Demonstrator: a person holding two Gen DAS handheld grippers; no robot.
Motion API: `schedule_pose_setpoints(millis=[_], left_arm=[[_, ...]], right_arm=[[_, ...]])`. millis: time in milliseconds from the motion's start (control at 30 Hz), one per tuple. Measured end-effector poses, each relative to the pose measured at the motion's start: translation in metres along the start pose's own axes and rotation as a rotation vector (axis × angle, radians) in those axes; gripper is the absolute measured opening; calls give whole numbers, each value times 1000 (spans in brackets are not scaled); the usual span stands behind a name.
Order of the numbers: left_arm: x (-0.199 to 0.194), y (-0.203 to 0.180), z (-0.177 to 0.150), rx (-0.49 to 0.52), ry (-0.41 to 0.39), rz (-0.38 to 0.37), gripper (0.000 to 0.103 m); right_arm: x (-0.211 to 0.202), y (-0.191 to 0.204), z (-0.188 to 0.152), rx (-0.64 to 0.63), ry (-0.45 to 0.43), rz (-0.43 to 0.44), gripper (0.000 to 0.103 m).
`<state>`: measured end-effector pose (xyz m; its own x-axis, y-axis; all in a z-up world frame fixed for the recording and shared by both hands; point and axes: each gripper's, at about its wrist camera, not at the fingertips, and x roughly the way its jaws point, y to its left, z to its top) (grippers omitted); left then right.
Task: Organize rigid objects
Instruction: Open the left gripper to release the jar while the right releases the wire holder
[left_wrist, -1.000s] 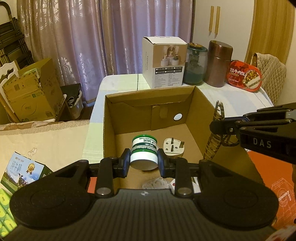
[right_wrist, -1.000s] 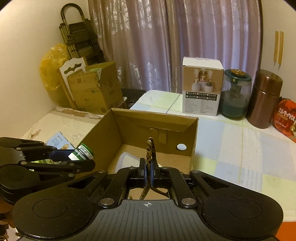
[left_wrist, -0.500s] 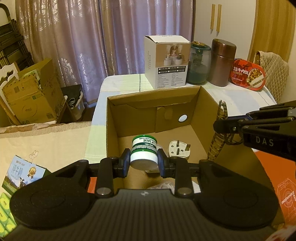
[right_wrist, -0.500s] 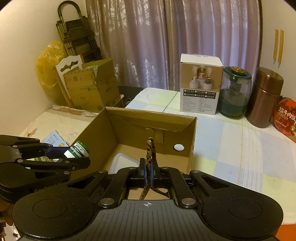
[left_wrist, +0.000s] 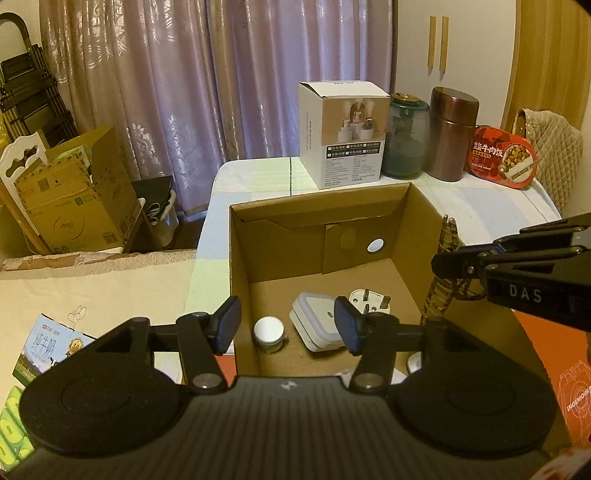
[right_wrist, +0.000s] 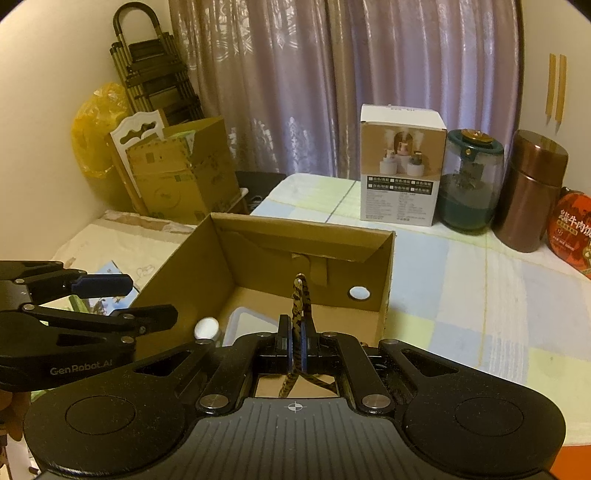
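Observation:
An open cardboard box (left_wrist: 321, 206) stands on the table. On its floor lie a small jar with a white lid (left_wrist: 269, 332), a white square case (left_wrist: 317, 325) and a white plug (left_wrist: 369, 301). My left gripper (left_wrist: 288, 325) is open and empty above the box's near edge, over the jar. My right gripper (right_wrist: 295, 343) is shut on a brown patterned hair clip (right_wrist: 301, 299) and holds it above the box's right side; the clip (left_wrist: 445, 266) and right gripper (left_wrist: 441, 264) also show in the left wrist view. The jar (right_wrist: 206, 328) shows in the right wrist view too.
Behind the box stand a white carton (left_wrist: 343, 134), a green glass jar (left_wrist: 406, 136), a copper canister (left_wrist: 452, 134) and a red food tin (left_wrist: 504, 157). An orange box (left_wrist: 565, 373) lies at the right. Cardboard boxes (left_wrist: 70, 195) stand on the floor at the left.
My left gripper has opened and let go of the green-labelled jar, which now sits on the box floor. The right gripper still holds the hair clip in about the same place.

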<state>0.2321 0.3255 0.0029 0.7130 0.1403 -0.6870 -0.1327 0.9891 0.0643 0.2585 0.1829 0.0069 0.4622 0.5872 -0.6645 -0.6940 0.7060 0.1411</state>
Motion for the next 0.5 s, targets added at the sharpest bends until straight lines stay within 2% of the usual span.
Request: schedule_pose_setpoints(millis=[500], left_arm=[[-3, -3, -6, 0, 5, -7, 51]], right_arm=[[1, 0, 0, 0, 5, -6, 0]])
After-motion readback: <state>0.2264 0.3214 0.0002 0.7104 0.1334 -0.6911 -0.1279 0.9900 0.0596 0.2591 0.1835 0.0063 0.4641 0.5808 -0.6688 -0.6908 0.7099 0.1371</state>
